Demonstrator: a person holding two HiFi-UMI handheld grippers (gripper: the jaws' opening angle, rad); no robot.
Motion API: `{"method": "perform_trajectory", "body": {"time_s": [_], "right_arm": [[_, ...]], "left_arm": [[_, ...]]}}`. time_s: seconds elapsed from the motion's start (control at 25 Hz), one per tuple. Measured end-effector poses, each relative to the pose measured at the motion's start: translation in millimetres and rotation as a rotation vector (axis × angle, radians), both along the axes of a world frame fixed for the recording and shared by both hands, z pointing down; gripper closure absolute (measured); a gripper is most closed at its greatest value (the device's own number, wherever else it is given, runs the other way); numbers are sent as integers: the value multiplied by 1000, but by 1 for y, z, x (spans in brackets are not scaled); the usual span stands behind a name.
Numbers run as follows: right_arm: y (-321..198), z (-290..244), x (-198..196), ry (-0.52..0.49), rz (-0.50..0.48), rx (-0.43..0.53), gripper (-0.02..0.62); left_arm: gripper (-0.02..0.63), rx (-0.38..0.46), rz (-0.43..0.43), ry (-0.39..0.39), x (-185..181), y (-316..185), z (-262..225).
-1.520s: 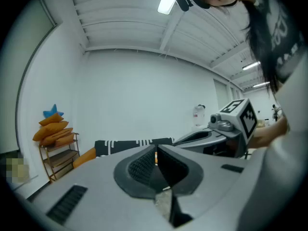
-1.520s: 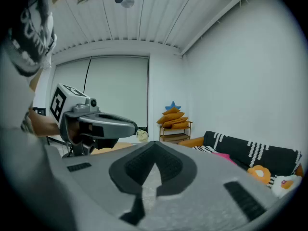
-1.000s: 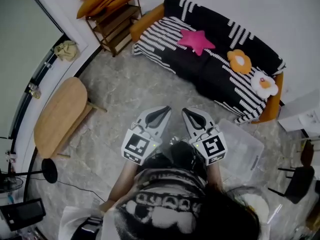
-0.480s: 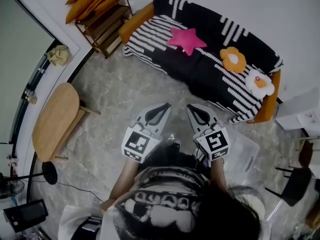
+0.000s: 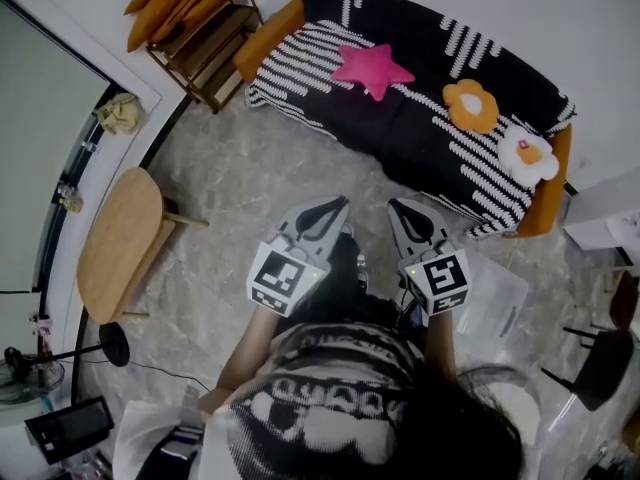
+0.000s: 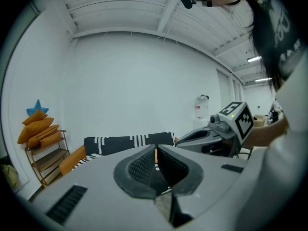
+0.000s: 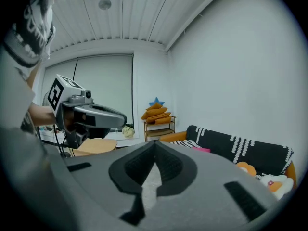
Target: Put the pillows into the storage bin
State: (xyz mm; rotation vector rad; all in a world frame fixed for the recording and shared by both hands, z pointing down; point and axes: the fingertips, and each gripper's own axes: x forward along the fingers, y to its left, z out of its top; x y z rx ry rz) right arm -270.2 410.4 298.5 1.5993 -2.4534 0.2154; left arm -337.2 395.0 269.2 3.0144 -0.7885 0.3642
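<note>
Three pillows lie on the black-and-white striped sofa (image 5: 420, 118): a pink star pillow (image 5: 372, 68), an orange flower pillow (image 5: 471, 105) and a white flower pillow (image 5: 527, 154). The clear plastic storage bin (image 5: 497, 303) stands on the floor by my right arm, just short of the sofa. My left gripper (image 5: 338, 204) and right gripper (image 5: 397, 208) are held side by side over the floor, pointing at the sofa, well short of it. Both are shut with nothing in them. The right gripper view shows its closed jaws (image 7: 155, 143) and the pillows (image 7: 246, 168) far off at the right.
A wooden shelf (image 5: 195, 28) stacked with orange cushions stands left of the sofa. An oval wooden side table (image 5: 120, 238) is at the left, a black stand base (image 5: 113, 343) below it. A dark chair (image 5: 600, 368) sits at the right edge.
The view has shifted a little and both grippers sit slightly closer to the sofa. Their jaws have stayed shut and the pillows have not moved.
</note>
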Motion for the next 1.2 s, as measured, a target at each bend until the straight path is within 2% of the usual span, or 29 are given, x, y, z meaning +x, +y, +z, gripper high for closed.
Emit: {"method": "perform_trajectory", "body": {"time_s": [0.12, 0.28, 0.4, 0.64, 0.92, 1.2], "right_arm": [[-7, 8, 17, -8, 35, -39, 589], [-31, 7, 44, -37, 93, -11, 589], [-59, 15, 67, -34, 128, -26, 589], [-140, 16, 124, -25, 219, -36, 589], [-237, 20, 160, -10, 283, -80, 589], [-297, 28, 184, -2, 359, -106, 589]], "left_arm": [[592, -15, 33, -10, 16, -10, 4], [592, -22, 105, -24, 49, -31, 13], [592, -31, 157, -27, 75, -59, 21], [592, -21, 243, -29, 129, -142, 21], [592, -31, 317, -13, 172, -254, 15], [592, -60, 417, -32, 204, -311, 30]]}}
